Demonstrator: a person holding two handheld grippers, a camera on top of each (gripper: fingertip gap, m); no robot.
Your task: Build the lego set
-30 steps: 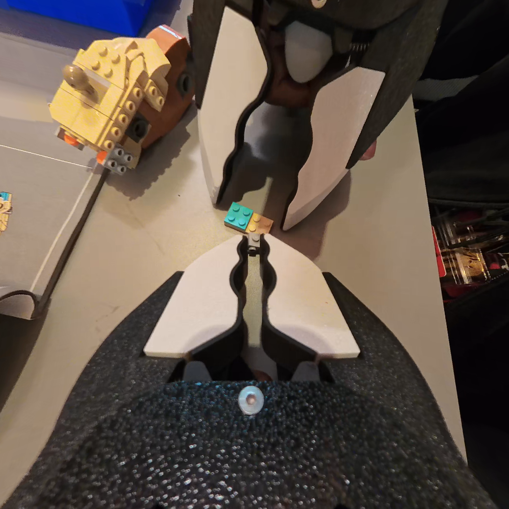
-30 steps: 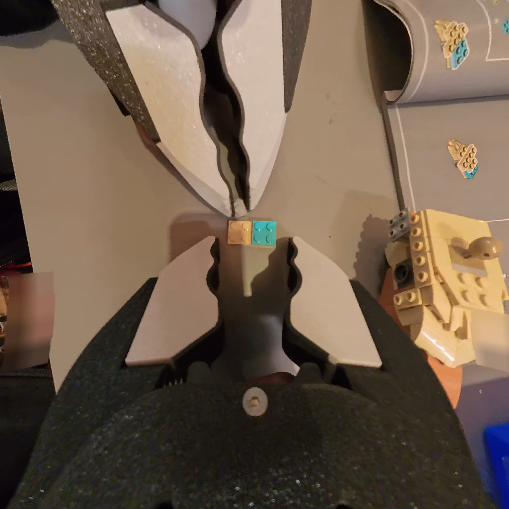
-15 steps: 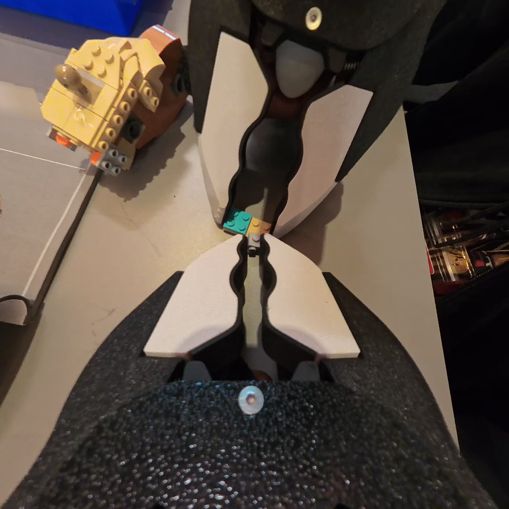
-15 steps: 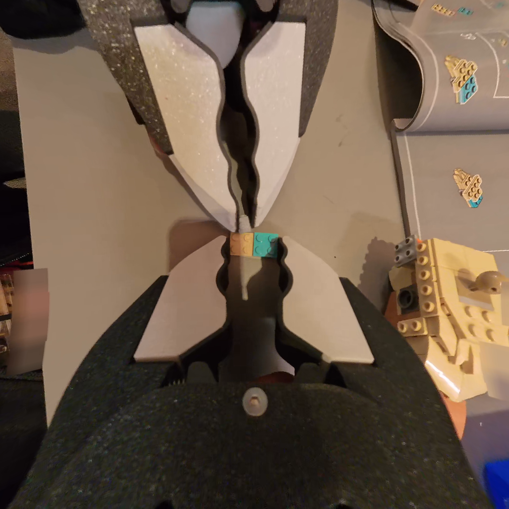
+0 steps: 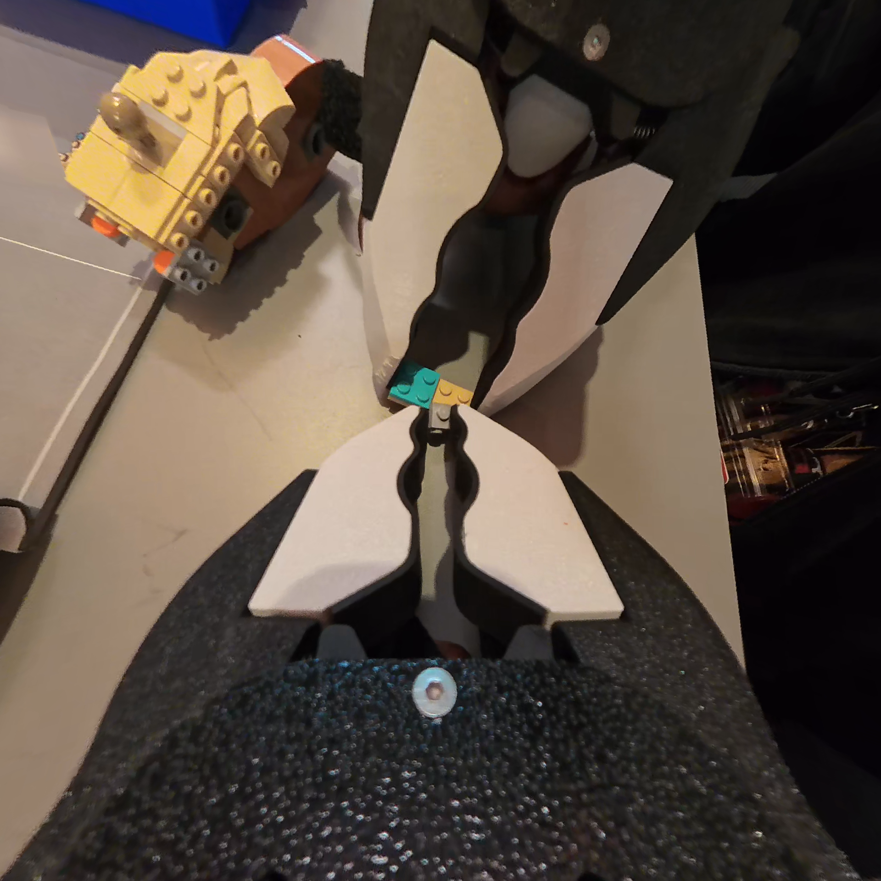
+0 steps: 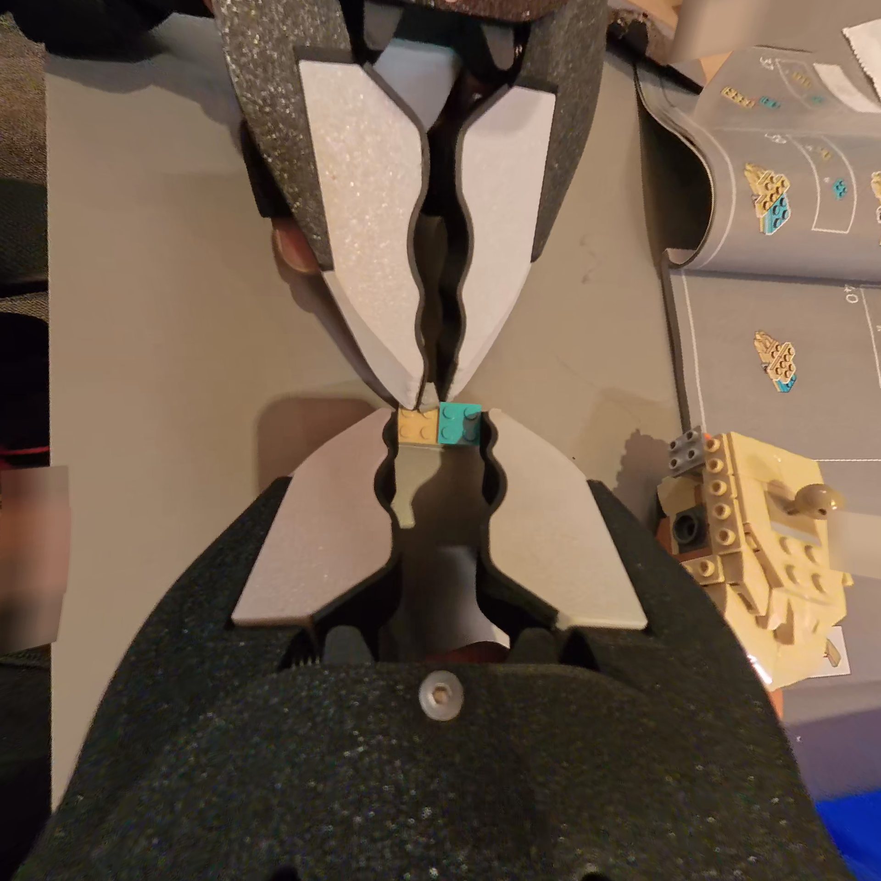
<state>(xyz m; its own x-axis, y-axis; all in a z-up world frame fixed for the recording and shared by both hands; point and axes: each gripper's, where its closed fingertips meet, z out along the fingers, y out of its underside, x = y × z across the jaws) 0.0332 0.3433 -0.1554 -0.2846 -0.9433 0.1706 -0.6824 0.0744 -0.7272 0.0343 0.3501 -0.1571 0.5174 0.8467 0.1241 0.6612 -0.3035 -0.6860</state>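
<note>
A small teal-and-tan plate piece (image 6: 438,424) sits between the fingertips of my right gripper (image 6: 439,427), which is shut on its two ends just above the grey table. My left gripper (image 5: 441,415) is shut on a tiny grey piece (image 5: 441,414) and holds it against the tan end of the plate piece (image 5: 431,386). The two grippers meet tip to tip: the right gripper (image 5: 434,381) comes in from the top of the left wrist view, and the left gripper (image 6: 429,400) from the top of the right wrist view.
A partly built tan and brown model (image 5: 181,157) stands on the table, to the right in the right wrist view (image 6: 763,548). An open instruction booklet (image 6: 786,333) lies beyond it. A blue bin (image 5: 229,19) is behind. The table edge (image 5: 715,429) drops off to dark clutter.
My right gripper moved in from open and apart and closed its fingers onto the ends of the teal-and-tan piece. My left gripper stayed shut on the grey piece.
</note>
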